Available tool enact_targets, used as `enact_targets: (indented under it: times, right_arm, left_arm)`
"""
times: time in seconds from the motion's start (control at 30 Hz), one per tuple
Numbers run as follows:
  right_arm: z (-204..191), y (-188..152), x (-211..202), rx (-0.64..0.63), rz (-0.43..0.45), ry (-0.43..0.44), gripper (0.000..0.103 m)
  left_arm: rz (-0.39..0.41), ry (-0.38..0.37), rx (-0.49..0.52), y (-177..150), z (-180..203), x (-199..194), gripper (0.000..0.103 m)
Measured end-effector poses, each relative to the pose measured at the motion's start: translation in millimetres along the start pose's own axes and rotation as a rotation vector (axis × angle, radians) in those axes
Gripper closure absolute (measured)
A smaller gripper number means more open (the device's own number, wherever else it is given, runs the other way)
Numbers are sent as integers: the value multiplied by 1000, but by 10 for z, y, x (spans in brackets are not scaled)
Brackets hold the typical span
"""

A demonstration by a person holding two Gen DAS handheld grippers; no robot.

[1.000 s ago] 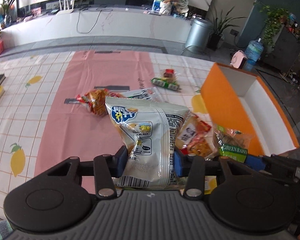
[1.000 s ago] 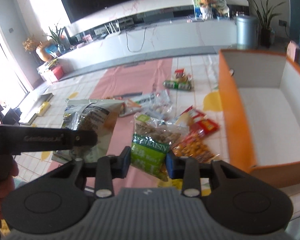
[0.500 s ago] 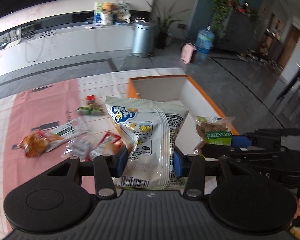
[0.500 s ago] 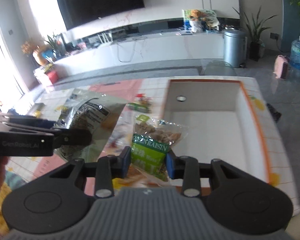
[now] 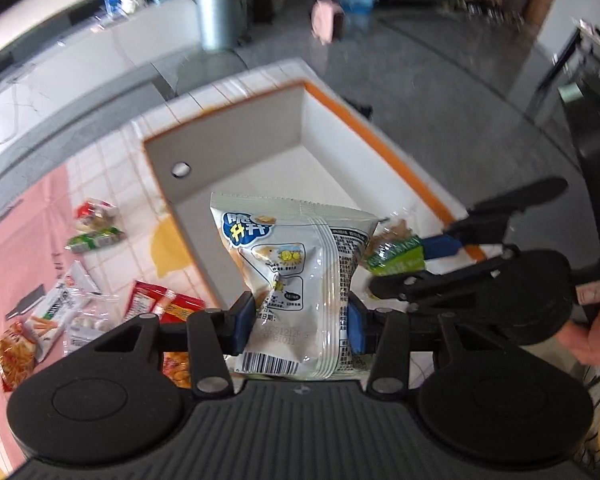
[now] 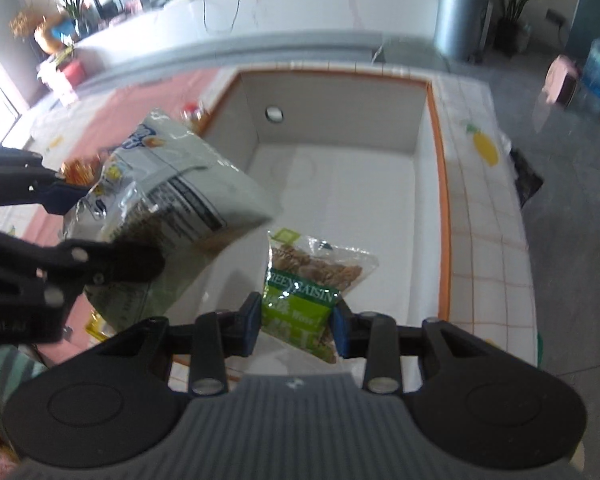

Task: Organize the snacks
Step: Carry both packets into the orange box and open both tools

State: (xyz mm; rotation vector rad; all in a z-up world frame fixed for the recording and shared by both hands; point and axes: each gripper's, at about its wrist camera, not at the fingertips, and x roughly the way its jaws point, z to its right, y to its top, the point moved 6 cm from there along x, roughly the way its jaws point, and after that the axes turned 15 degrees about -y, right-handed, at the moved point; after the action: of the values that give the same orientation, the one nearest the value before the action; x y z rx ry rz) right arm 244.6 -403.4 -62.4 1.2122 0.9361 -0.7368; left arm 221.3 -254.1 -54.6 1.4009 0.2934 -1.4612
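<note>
I count two grippers: the left gripper (image 5: 300, 316) and the right gripper (image 6: 294, 326), each carrying one snack bag, so two bags are lifted: one white bag (image 5: 296, 280) and one green raisin bag (image 6: 300, 300). One orange box (image 5: 380, 140) sits on the counter (image 5: 108, 160). At about nine o'clock from the white bag in the left wrist view I make out roughly six loose packets (image 5: 96, 236) on the counter; blur keeps me from an exact count. One grey bin (image 5: 216, 16) stands at twelve o'clock.
</note>
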Motion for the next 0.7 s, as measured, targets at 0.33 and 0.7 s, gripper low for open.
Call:
enact_targets:
  times: [0.33,0.7]
  right_arm:
    - [-117,-36,502,-136,-167,16,69]
    - [-158,-83,710,-196,-266,-1,69]
  left_arm:
    - [-179,54,73,51,-104,523,46]
    - [-230,146,169,22,-93,773,41]
